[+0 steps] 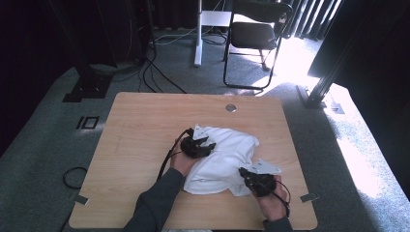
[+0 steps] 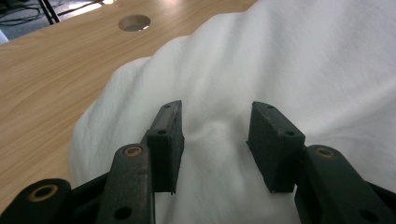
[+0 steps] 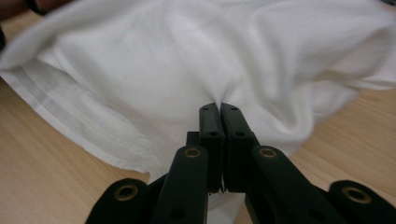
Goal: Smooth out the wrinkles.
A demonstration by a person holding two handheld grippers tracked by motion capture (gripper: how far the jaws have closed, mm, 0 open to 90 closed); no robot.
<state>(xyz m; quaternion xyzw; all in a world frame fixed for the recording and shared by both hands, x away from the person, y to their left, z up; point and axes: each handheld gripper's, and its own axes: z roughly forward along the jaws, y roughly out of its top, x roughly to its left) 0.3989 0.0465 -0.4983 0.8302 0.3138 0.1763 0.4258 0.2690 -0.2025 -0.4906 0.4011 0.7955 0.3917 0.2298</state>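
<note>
A white cloth (image 1: 225, 162) is lying bunched on the table (image 1: 145, 135), toward the person's side of the round hole (image 1: 230, 108) near the far edge.

The left gripper (image 1: 205, 144) is resting on the cloth's left part, on the person's side of the hole. In the left gripper view its jaws are standing apart, with a small ridge of cloth (image 2: 280, 70) rising between them; the pads (image 2: 169, 140) are not pressing it. The hole (image 2: 134, 22) is showing beyond the cloth there.

The right gripper (image 1: 244, 174) is sitting at the cloth's near right corner, farther from the hole than the left one. In the right gripper view its jaws are pressed together, pinching a fold of cloth (image 3: 140, 70) at their tips, and the fabric is puckering toward that pinch. A hemmed edge is lying flat on the wood (image 3: 42, 168) to the left of the jaws.

A chair (image 1: 254, 34) is standing on the carpet beyond the table's far edge.
</note>
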